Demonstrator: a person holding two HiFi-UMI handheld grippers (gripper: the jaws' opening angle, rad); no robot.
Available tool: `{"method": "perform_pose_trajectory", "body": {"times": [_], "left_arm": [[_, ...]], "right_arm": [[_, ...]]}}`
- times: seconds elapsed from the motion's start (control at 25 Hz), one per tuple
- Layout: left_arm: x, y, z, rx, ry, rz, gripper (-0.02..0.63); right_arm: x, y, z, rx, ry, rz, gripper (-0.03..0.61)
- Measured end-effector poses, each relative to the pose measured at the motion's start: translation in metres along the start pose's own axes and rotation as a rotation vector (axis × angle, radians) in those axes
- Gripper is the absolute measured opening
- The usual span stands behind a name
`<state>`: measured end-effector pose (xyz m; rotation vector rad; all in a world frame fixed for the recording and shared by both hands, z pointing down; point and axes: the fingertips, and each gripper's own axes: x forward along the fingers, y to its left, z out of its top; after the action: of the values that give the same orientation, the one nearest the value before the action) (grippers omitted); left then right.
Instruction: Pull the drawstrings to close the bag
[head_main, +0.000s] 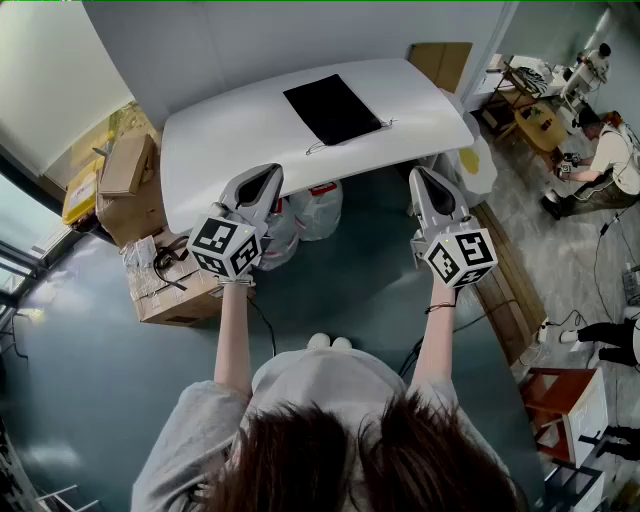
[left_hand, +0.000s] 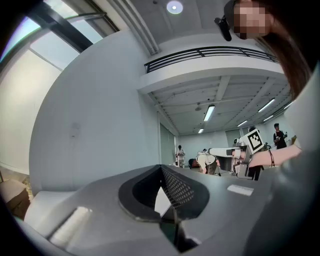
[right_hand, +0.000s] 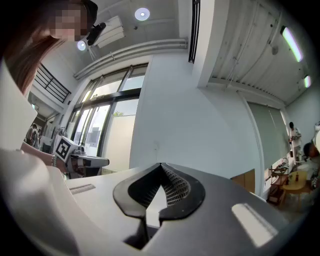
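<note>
Two closed, empty units to note: left hand-held gripper (head_main: 265, 178) and right hand-held gripper (head_main: 422, 180), jaws pressed together on nothing, held up short of the tabletop (head_main: 225, 135). Locate the black bag (head_main: 332, 108) lying flat toward the far middle of that surface, well apart from both. Expect light, limp cloth (likely to slide or lift when tugged). Take hold at the thin drawstrings (head_main: 316, 148) trailing off its near corners, not at the cloth. Expect fine cord to slip; pinch firmly. Read no brand or label on the bag; find only square markers (head_main: 228, 247) on the gripper cubes.
</note>
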<state>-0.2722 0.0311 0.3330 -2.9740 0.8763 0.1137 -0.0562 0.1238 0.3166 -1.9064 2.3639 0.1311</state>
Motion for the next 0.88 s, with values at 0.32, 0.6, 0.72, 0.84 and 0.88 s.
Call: {"method": "perform_pose_trajectory", "body": {"times": [0.32, 0.6, 0.72, 0.84, 0.88], "left_arm": [[0.004, -0.004, -0.002, 0.007, -0.006, -0.007, -0.006], [0.009, -0.005, -0.005, 0.0, -0.01, -0.005, -0.006], [0.013, -0.008, -0.004, -0.004, -0.02, 0.002, -0.006], [0.018, -0.009, -0.004, -0.008, -0.021, 0.014, -0.006], [0.02, -0.009, -0.004, -0.011, -0.022, 0.019, -0.006]], "right_arm": [[-0.001, -0.002, 0.003, -0.005, -0.019, -0.002, 0.012], [-0.002, -0.009, 0.006, -0.006, -0.022, 0.005, 0.014], [-0.005, -0.019, 0.007, -0.009, -0.021, 0.002, 0.014], [-0.004, -0.027, 0.009, -0.004, -0.025, 0.013, 0.014], [-0.003, -0.029, 0.01, 0.003, -0.028, 0.023, 0.014]]}}
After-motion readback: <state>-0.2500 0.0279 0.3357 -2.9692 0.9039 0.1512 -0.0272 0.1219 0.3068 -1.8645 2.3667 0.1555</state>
